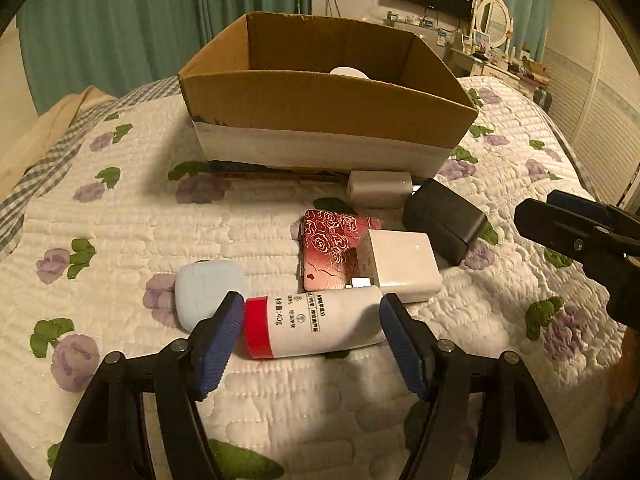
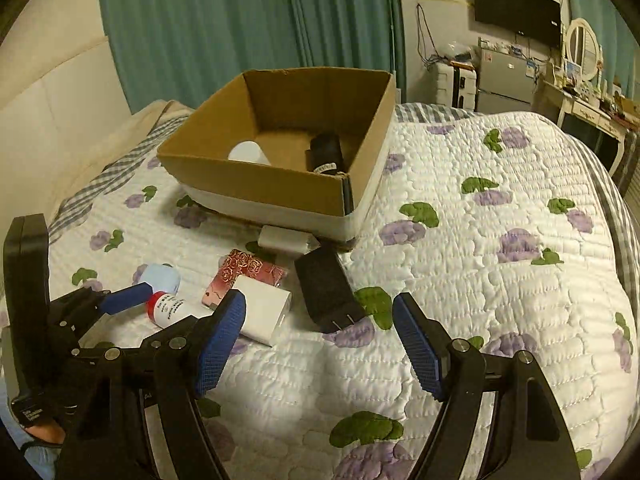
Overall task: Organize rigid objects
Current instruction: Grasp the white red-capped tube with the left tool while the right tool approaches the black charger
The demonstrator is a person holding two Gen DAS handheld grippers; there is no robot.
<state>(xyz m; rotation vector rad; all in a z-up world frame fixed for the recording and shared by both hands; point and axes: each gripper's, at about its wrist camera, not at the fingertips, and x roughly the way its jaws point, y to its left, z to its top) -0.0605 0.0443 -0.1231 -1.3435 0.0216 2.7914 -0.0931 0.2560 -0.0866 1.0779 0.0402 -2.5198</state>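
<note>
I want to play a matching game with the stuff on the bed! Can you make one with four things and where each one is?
Things:
1. white tube
2. black cylinder
3. black adapter
4. light blue case

Places:
A. inside the cardboard box
B. between the left gripper's open fingers
C. beside the tube's red cap
D. ahead of the open right gripper, prongs toward it

Pairs: 1-B, 2-A, 3-D, 4-C

White tube (image 1: 320, 326), red cap, lying sideways on quilt beside blue case (image 1: 208, 292), rose-patterned tin (image 1: 332, 248), white charger (image 1: 400, 266).
</note>
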